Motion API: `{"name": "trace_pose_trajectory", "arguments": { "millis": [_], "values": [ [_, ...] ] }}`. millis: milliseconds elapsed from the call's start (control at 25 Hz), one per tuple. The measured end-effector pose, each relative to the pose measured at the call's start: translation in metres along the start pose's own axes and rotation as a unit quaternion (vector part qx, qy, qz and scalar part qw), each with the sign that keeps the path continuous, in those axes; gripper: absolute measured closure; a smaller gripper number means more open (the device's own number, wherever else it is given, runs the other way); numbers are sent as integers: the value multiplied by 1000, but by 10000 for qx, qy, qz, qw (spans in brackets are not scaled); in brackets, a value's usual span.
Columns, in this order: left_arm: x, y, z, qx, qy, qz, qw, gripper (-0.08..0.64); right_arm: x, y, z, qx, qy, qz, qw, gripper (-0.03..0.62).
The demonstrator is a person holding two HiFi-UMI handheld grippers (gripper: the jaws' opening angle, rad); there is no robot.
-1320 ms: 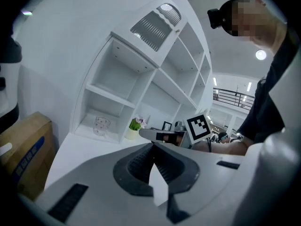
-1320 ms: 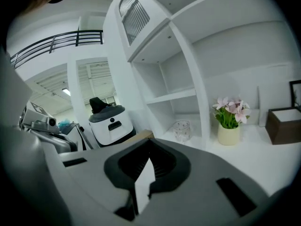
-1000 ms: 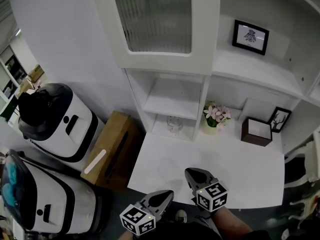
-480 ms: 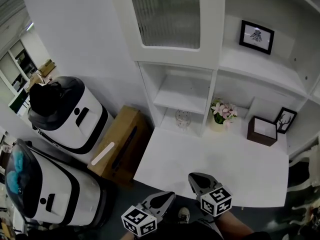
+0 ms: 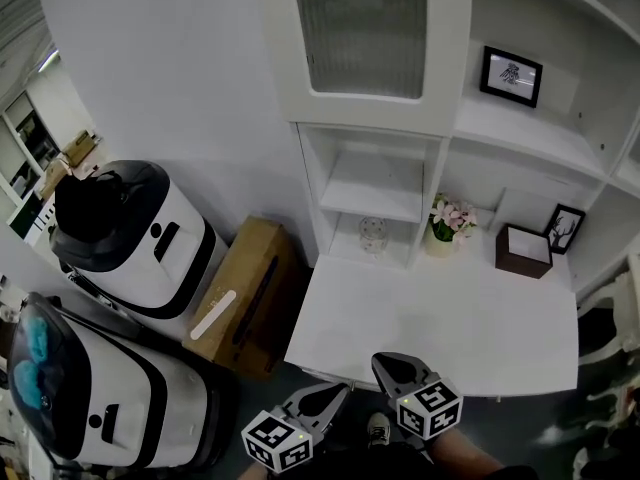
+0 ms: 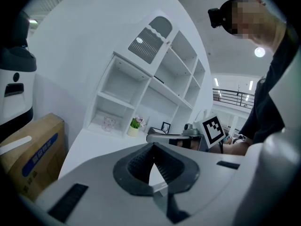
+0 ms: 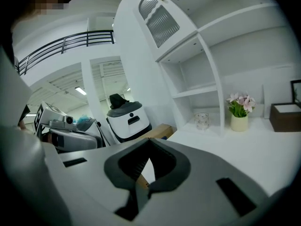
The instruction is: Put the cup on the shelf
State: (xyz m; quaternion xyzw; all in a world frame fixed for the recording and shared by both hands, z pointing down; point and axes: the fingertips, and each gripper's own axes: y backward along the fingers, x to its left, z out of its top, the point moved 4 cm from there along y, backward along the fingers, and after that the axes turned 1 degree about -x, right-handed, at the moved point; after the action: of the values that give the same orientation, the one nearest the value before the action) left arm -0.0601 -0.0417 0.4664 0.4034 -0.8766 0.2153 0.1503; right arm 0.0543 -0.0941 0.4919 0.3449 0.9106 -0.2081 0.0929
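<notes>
sitting in the lowest shelf bay (image 5: 345, 252), cup (image 5: 372, 234) behind wide counter (image 5: 440, 318).

Clear glass cup (image 5: 372, 233), upright, lowest left cubby of white shelf (image 5: 385, 186)

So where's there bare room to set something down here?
The desk front is bare, from its edge back to the flowers and box. The shelf above the cup is bare too. Crowded: the back right, by the box and picture.
</notes>
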Motion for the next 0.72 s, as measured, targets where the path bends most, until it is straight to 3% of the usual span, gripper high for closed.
{"name": "trace_pose_trajectory", "arguments": {
  "millis": [720],
  "values": [
    [25,91,-31,320,17,-817,9961,555,101,-3,-40,-138,-221,-775,9967,588]
  ]
}}
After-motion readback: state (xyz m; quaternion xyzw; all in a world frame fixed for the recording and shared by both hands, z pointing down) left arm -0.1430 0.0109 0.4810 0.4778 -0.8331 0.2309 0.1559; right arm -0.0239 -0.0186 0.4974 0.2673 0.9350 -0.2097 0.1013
